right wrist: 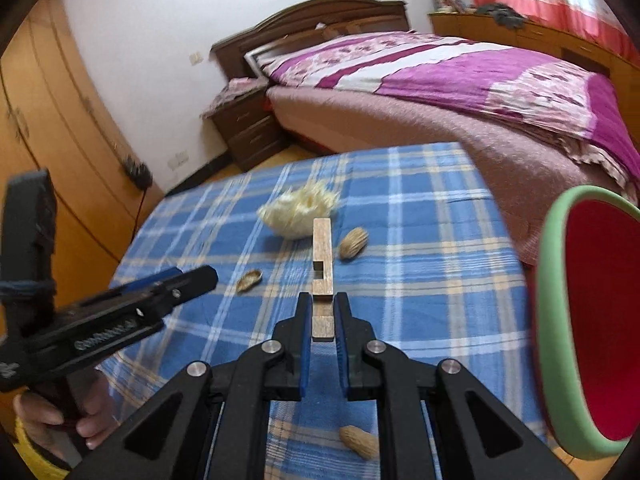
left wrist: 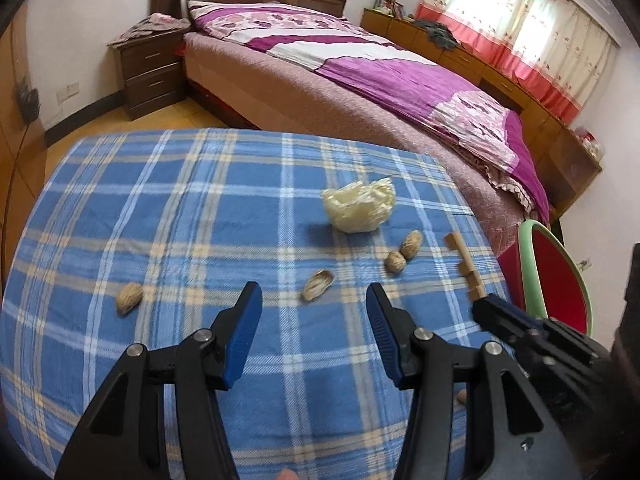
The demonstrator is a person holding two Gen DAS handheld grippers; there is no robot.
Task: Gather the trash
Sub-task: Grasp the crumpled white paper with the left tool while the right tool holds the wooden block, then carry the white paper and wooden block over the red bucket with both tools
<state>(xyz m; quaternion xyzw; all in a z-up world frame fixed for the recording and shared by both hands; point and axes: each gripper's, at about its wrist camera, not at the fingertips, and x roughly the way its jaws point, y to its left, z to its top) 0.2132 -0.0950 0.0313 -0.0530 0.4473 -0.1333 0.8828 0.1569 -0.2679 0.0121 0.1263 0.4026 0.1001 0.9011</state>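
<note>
My right gripper is shut on a notched wooden block and holds it above the blue plaid table; the block also shows in the left wrist view, sticking out of the right gripper. My left gripper is open and empty, hovering just short of an open peanut shell. A crumpled cream wrapper lies beyond it, with two peanuts to its right and one peanut at the left. Another peanut lies under the right gripper.
A red bin with a green rim stands off the table's right edge. A bed with a purple quilt lies behind the table, a nightstand to its left, and a wooden wardrobe at the far left.
</note>
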